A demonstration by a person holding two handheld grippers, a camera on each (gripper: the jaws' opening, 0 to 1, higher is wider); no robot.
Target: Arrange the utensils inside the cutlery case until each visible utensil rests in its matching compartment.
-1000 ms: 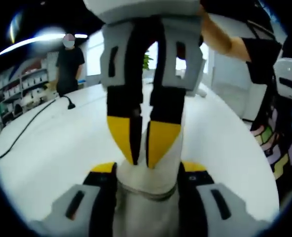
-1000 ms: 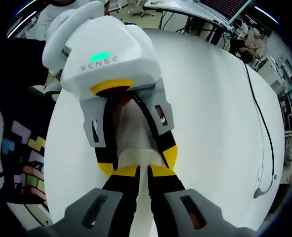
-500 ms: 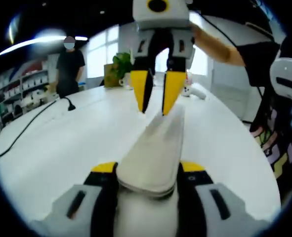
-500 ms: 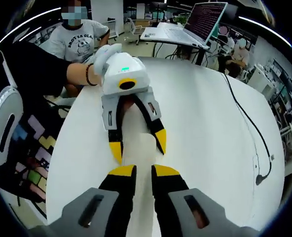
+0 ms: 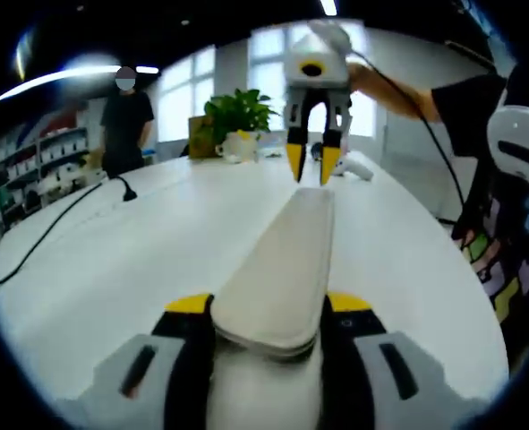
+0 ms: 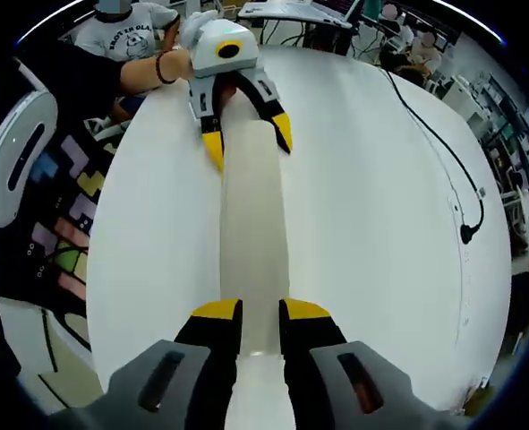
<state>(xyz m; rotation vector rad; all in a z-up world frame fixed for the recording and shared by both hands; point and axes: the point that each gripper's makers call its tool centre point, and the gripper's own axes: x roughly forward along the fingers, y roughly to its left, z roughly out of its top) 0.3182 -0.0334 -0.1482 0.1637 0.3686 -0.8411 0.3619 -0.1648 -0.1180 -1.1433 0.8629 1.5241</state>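
Tongs: left tongs (image 5: 266, 309) clamp a long pale case (image 5: 282, 260) on the white surface (image 5: 130, 251), right tongs (image 6: 260, 313) pinch its far end, which could slip.

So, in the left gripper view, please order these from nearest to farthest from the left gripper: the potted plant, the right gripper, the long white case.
1. Long white case: held between the left gripper's jaws.
2. Right gripper: ahead, above the case's far end.
3. Potted plant: far end of the table, left of the right gripper.

A long, pale, closed cutlery case (image 6: 251, 224) lies flat lengthwise on the white table (image 6: 371, 206).
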